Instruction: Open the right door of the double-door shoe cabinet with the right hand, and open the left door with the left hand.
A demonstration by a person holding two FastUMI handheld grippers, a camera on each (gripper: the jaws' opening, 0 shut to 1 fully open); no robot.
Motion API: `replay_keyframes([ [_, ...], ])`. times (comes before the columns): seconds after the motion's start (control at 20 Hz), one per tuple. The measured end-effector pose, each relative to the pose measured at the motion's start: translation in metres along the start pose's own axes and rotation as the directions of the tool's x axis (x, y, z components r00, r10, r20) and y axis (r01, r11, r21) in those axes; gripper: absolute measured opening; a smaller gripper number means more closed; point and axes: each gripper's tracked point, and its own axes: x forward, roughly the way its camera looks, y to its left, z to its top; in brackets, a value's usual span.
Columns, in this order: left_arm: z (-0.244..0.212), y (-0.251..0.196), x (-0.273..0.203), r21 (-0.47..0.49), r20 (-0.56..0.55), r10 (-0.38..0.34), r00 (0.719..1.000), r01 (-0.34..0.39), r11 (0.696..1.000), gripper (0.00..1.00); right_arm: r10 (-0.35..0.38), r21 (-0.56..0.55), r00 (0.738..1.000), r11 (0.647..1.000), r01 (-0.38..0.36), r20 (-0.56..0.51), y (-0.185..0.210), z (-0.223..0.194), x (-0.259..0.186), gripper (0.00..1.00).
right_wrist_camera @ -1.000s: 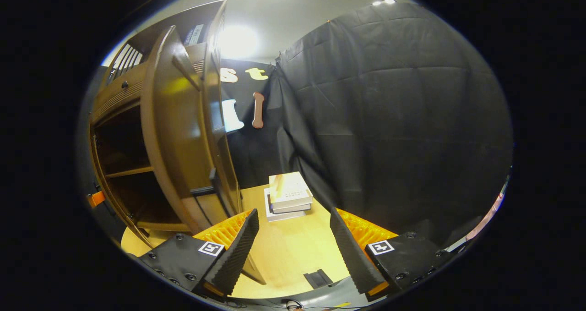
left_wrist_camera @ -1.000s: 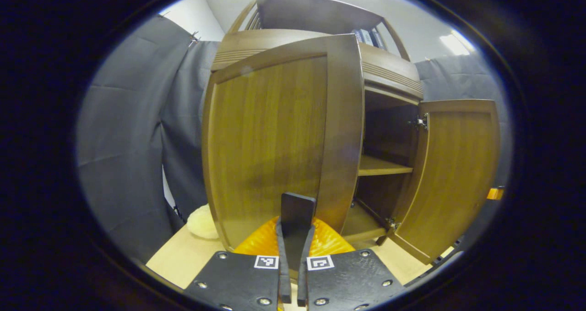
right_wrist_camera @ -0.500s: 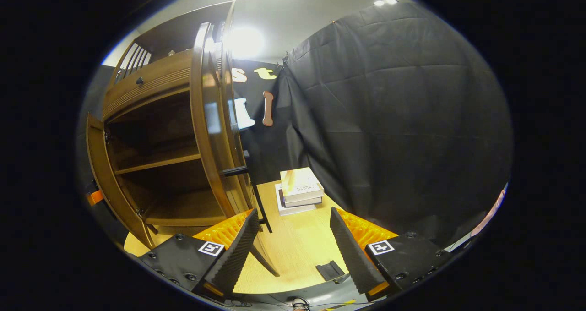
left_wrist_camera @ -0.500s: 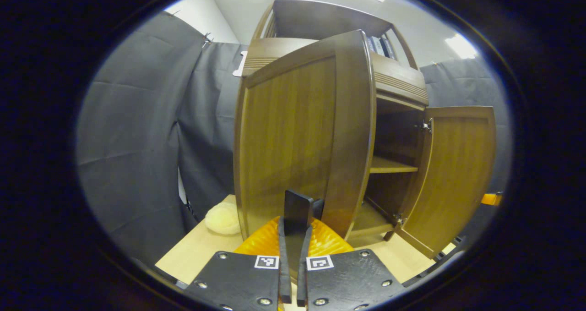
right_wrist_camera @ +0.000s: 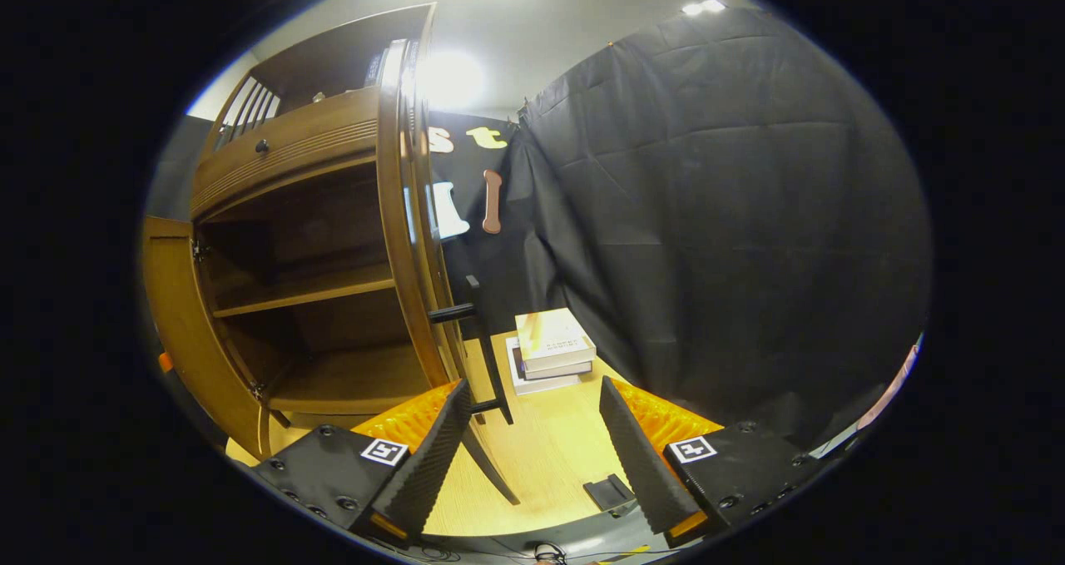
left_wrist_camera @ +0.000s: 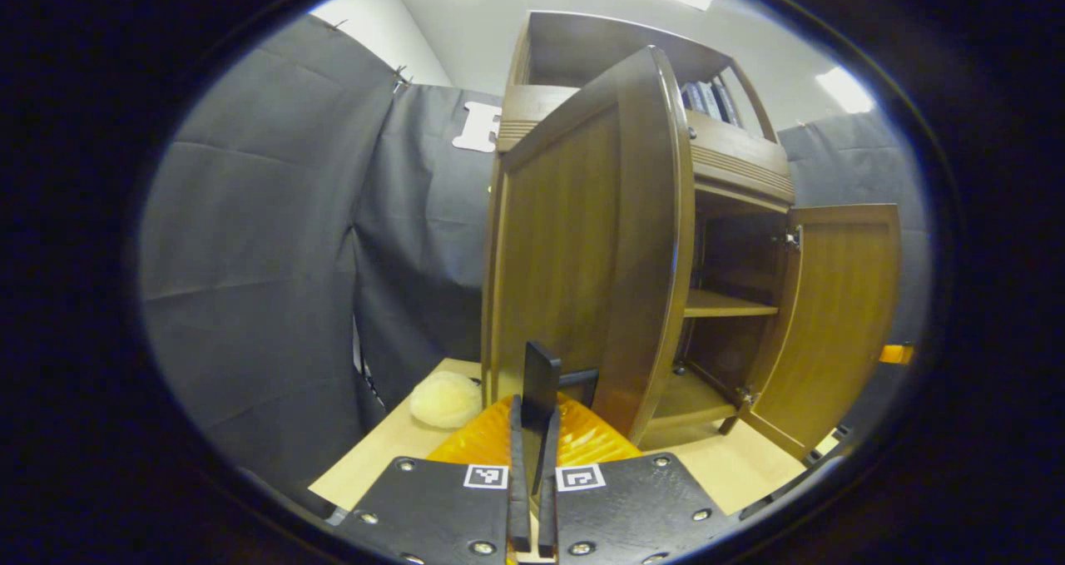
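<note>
Left gripper view: the left gripper (left_wrist_camera: 535, 407) is clenched on the left handle (left_wrist_camera: 541, 369), a dark upright bar. Both fingers (left_wrist_camera: 517, 465) press on it, almost together. The bar joins the left door (left_wrist_camera: 574, 240) by a short bracket, low on the door's near edge.

The left door stands swung out from the shoe cabinet (left_wrist_camera: 732, 153), its free edge toward us. The right door (left_wrist_camera: 836, 315) also stands open, at the right of this view, hinged to the cabinet's right side. Between the doors we see the dark inside and one shelf (left_wrist_camera: 724, 303). Some books (left_wrist_camera: 707, 97) stand upright on top of the cabinet.

The cabinet sits on a light wooden table (left_wrist_camera: 374, 457). A pale fluffy lump (left_wrist_camera: 445, 398) lies on the table to the left of the left door, near the booth's cloth wall.

Right gripper view: the right gripper (right_wrist_camera: 532, 386) is released, its fingers (right_wrist_camera: 424, 457) spread wide and holding nothing. The right door (right_wrist_camera: 408, 215) shows edge-on just beyond the left-side finger; we cannot tell whether they touch. Its right handle (right_wrist_camera: 478, 344), a dark bar, sticks out toward the right, apart from the fingers.

A stack of books (right_wrist_camera: 551, 350) lies flat on the table, farther off between the fingers. A small black block (right_wrist_camera: 609, 492) lies near the table's near edge.
</note>
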Motion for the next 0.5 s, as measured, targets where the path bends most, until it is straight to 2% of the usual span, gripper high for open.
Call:
replay_keyframes([
  [0.05,0.0,0.005,0.003,0.014,0.006,0.007,1.0,-0.007,1.0,0.06,-0.003,0.0,1.0,1.0,0.003,0.0,0.0,0.001,-0.001,0.98],
  [0.25,-0.002,0.022,0.004,0.063,0.01,-0.018,1.0,0.018,0.998,0.05,0.001,0.002,1.0,1.0,-0.001,-0.007,-0.002,0.001,-0.002,0.98],
  [0.5,-0.001,0.019,0.008,0.06,0.013,-0.103,0.995,0.102,0.993,0.05,-0.019,-0.015,1.0,1.0,0.019,-0.002,-0.001,0.004,-0.003,0.98],
])
